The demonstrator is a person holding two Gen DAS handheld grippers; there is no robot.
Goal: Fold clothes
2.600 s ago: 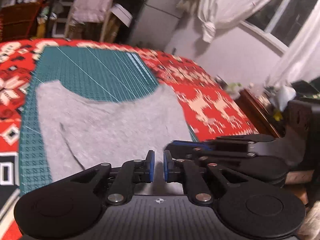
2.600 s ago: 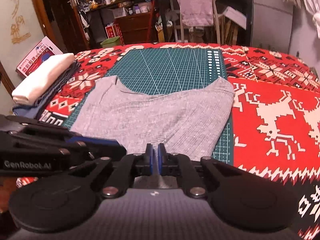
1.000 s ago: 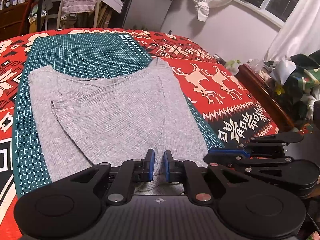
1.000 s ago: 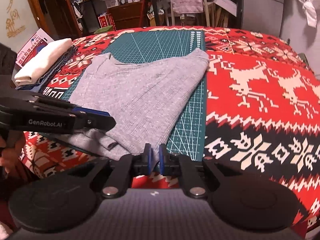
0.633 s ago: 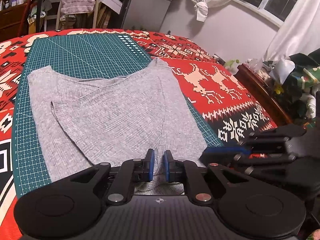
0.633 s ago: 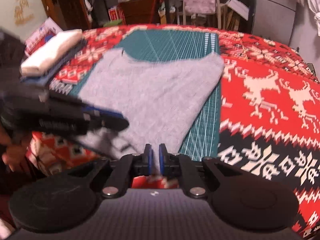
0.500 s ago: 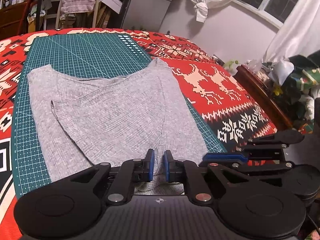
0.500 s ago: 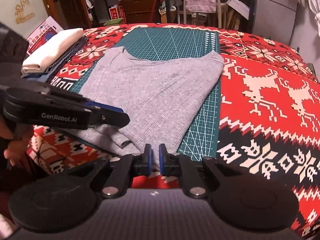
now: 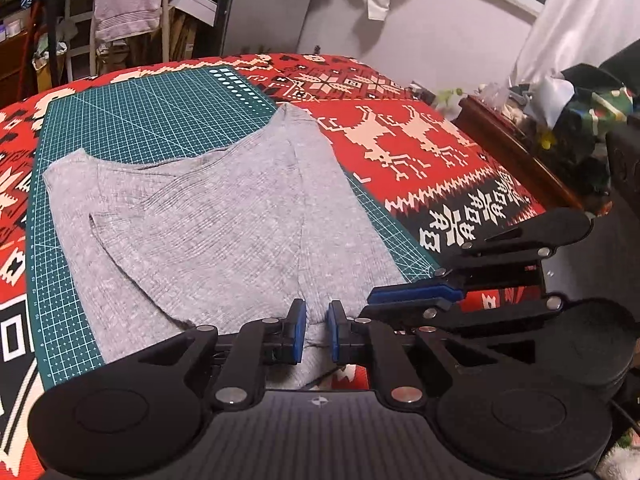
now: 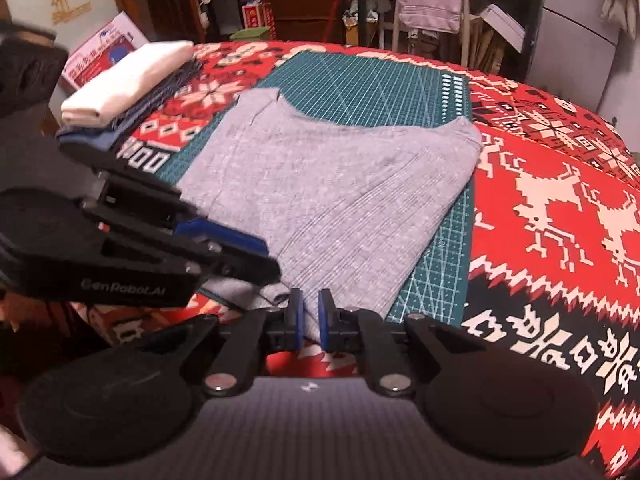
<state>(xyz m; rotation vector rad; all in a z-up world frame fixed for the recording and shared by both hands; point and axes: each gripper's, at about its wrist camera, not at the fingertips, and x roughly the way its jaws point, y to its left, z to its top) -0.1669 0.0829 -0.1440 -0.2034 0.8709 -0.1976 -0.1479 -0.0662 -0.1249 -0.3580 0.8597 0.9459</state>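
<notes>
Grey top (image 9: 224, 236) lies partly folded on the green cutting mat (image 9: 152, 120), over the red patterned cloth (image 9: 400, 136) on the desk. Left gripper (image 9: 317, 332) at the garment's near hem, fingers slightly apart with fabric between them; can't tell if they're pinching it. Right gripper (image 10: 311, 318) at the near-right hem, same narrow gap, grip also unclear. Folded stack (image 10: 128, 76) sits far left.
</notes>
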